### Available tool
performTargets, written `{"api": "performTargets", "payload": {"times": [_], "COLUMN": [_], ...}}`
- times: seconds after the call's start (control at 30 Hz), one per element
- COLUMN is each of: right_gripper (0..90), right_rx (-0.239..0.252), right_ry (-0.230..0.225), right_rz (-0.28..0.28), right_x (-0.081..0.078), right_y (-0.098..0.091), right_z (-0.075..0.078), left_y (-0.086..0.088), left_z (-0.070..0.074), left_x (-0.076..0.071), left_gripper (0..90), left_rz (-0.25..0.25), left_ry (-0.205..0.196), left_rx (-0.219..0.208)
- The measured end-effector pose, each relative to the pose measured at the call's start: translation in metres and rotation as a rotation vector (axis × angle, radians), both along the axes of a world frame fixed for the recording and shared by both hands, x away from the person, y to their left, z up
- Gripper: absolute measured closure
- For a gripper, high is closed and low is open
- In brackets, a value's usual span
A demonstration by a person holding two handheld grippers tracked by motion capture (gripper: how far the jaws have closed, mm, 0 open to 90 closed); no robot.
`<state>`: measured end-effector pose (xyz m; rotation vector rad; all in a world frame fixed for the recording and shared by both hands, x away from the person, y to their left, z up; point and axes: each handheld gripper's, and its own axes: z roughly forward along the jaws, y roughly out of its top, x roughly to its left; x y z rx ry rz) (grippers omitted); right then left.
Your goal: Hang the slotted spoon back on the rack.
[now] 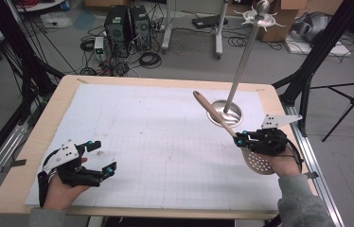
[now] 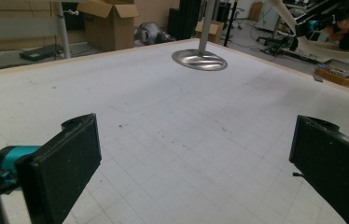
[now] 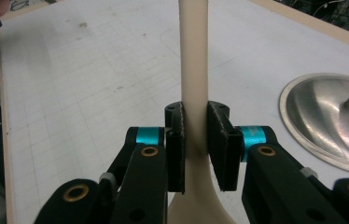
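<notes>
Between clamping pads (image 3: pixel 217 140): spatula handle (image 3: pixel 194 70)

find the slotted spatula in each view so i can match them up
High view: the slotted spatula is right of centre, clamped in the right gripper, handle pointing up-left, perforated blade by the hand.
Left gripper view: top right corner, pale handle, far off.
Right gripper view: centre, handle rising between the shut jaws.
Shared landmark: the round steel stand base.
</notes>
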<state>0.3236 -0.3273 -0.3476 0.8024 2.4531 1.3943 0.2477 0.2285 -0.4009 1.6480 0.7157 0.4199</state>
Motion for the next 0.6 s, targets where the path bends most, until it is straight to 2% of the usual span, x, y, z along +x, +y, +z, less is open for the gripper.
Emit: {"api": "performTargets", "payload": {"times": [0.07, 0.27, 0.33, 0.6], "right_gripper": [78.1, 78.1, 78.1, 78.1], "right_rx": [0.006, 0.009, 0.003, 0.042], "right_ry": [0.005, -0.015, -0.035, -0.049], "right_rz": [-0.007, -0.028, -0.035, -0.096], "right_x": [-0.001, -0.002, -0.003, -0.006], "right_y": [-0.004, -0.017, -0.022, -0.045], "right_z": [0.001, 0.004, 0.006, 0.011], "left_y": [0.000, 0.000, 0.000, 0.001], "left_z": [0.000, -0.001, -0.001, -0.001], "left_x": [0.000, 0.000, 0.000, 0.001], "left_gripper": [2.4, 2.4, 2.4, 2.4], "left_rz": [0.001, 0.001, 0.001, 0.000], "left_ry": [0.000, 0.003, 0.002, 0.003], "left_rx": [0.000, 0.000, 0.000, -0.004]}}
